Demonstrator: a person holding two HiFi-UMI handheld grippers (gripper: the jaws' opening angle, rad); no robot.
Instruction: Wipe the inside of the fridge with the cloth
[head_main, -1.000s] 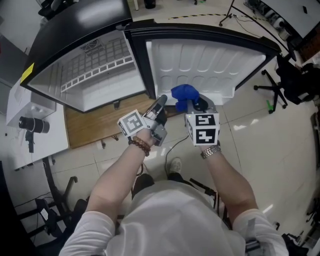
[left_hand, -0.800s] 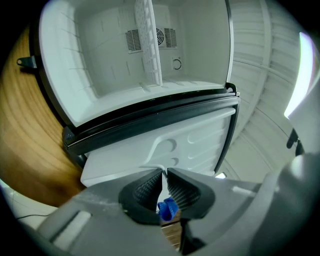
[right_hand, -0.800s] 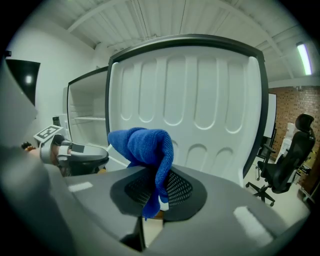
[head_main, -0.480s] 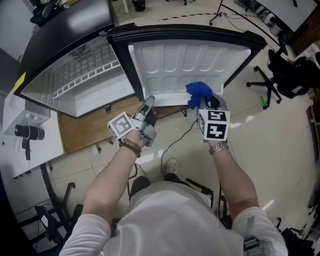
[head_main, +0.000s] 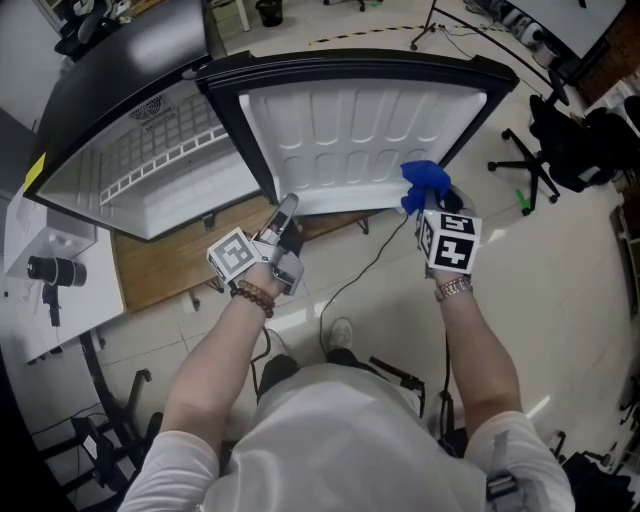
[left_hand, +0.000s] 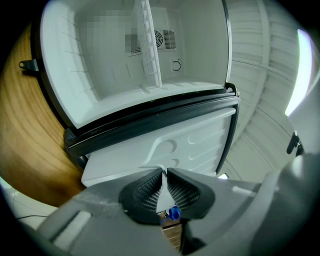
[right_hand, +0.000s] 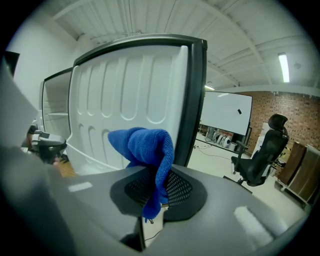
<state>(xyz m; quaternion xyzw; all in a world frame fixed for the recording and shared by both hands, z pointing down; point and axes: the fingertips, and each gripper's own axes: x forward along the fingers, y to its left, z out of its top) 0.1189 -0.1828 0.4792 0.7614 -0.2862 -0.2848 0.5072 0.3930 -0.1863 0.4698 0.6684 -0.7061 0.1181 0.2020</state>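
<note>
Head view: my right gripper holds the blue cloth by the open fridge door, and my left gripper points at the fridge. Left gripper view: jaws pressed together, empty. Right gripper view: jaws clamp the cloth.

- cloth: blue fuzzy fabric, matt
- fridge door liner: white moulded plastic, smooth, slight sheen
- fridge shell: black, glossy
- left gripper: grey matt plastic; pads black, fine-ribbed
- wooden board: brown, visible grain
- floor tiles: pale, glossy, reflective
- bracelet: brown beads
- wristwatch: shiny metal band
</note>
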